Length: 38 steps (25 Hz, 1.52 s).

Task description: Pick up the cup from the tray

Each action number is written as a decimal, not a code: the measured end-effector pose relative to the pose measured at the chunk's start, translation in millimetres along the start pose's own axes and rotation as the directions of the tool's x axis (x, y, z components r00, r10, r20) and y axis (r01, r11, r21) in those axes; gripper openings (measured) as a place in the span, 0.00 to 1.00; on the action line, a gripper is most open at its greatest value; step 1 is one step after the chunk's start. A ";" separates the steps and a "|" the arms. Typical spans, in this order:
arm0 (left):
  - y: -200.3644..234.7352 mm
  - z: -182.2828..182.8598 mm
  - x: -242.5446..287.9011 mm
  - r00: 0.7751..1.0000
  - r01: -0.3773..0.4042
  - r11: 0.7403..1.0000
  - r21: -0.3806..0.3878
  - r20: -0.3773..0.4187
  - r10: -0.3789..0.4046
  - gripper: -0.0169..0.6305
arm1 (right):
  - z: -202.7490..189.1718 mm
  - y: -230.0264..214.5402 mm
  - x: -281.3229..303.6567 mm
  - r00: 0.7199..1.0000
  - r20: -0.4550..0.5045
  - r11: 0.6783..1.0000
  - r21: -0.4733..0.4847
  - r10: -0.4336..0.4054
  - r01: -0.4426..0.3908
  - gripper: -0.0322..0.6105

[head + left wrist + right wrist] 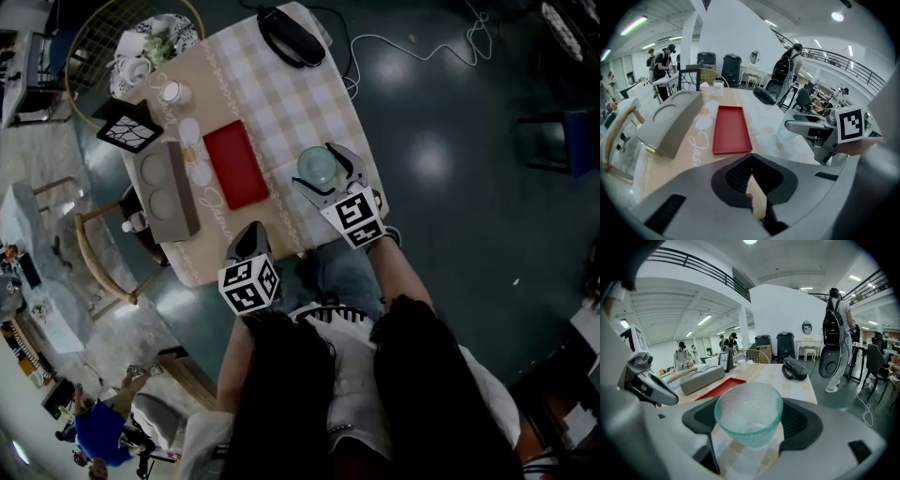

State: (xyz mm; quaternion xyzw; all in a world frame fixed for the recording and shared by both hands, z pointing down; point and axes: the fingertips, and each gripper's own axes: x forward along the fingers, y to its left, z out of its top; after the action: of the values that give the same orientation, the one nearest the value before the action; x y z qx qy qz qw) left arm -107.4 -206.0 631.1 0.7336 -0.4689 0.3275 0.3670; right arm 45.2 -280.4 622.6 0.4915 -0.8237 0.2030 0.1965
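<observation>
Right tool point(750, 420) reaches forward over the table point(281, 103), clasping the cup point(748, 406); left tool point(751, 164) hangs back, clenched.

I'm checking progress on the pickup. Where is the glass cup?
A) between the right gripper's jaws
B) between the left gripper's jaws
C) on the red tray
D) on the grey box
A: the cup sits between the jaws of the right gripper, which close on its sides, and it is off the bare red tray.

Open table point(281, 122) between red tray point(236, 164) and cup point(317, 167), grey box point(167, 192) near tray's left side, black object point(291, 37) at far end
</observation>
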 end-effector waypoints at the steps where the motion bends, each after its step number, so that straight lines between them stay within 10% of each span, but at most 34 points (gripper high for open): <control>1: 1.6 -0.7 0.0 1.000 -0.005 1.000 -0.005 -0.002 0.005 0.04 | -0.5 -0.4 0.2 1.000 0.000 1.000 -0.002 -0.001 0.001 0.68; 38: 21.6 13.7 -25.9 0.995 -0.027 0.996 -0.083 0.096 0.035 0.04 | 65.9 -0.7 -39.7 0.988 0.154 1.000 0.019 -0.019 0.016 0.68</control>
State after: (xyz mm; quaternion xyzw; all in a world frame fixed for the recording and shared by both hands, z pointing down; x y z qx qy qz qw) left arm -134.5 -212.3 607.6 0.7258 -0.5106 0.2775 0.3681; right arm 55.1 -286.4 546.5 0.5146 -0.8303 0.1699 0.1298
